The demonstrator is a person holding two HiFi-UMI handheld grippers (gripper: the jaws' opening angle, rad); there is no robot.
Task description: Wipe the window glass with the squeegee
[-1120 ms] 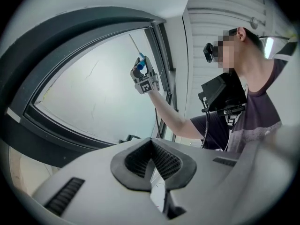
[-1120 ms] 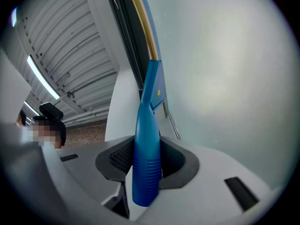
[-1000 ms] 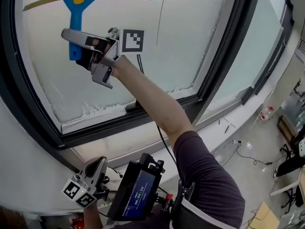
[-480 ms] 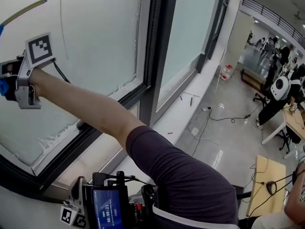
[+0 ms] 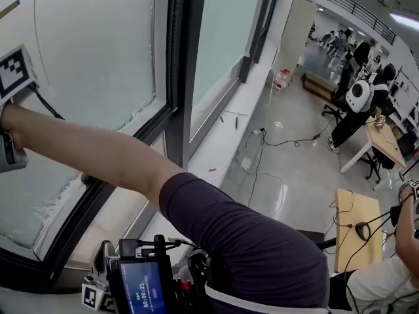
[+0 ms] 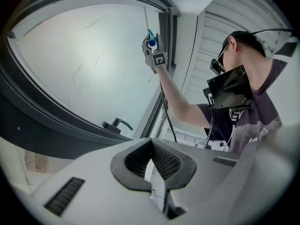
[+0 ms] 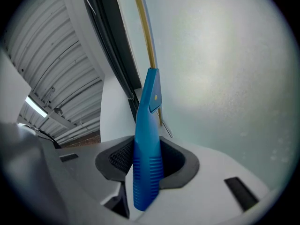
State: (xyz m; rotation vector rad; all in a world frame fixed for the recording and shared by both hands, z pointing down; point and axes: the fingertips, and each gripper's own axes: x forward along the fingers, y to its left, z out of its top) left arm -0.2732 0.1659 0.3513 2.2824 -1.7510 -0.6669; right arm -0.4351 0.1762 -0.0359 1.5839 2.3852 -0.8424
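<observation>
My right gripper (image 7: 146, 165) is shut on the blue squeegee handle (image 7: 147, 168), which stands upright between the pads. The yellow squeegee blade (image 7: 143, 27) lies against the frosted window glass (image 7: 225, 69), beside the dark frame. In the head view only the right gripper's marker cube (image 5: 13, 70) and the outstretched arm (image 5: 85, 152) show at the left edge; the squeegee is out of sight there. From below, the left gripper view catches the squeegee (image 6: 151, 42) held high on the glass. My left gripper (image 6: 152, 175) hangs low, shut on nothing.
A dark window frame post (image 5: 177, 77) runs down beside the glass. A window handle (image 6: 117, 124) sits on the lower frame. A screen device (image 5: 141, 286) hangs at the chest. Cables (image 5: 262, 156) lie on the floor; a wooden desk (image 5: 357, 224) and people stand far right.
The head view has swung right, toward the room. The right gripper and squeegee slid to the picture's left edge; the squeegee has left that view. The arm stays raised at the glass.
</observation>
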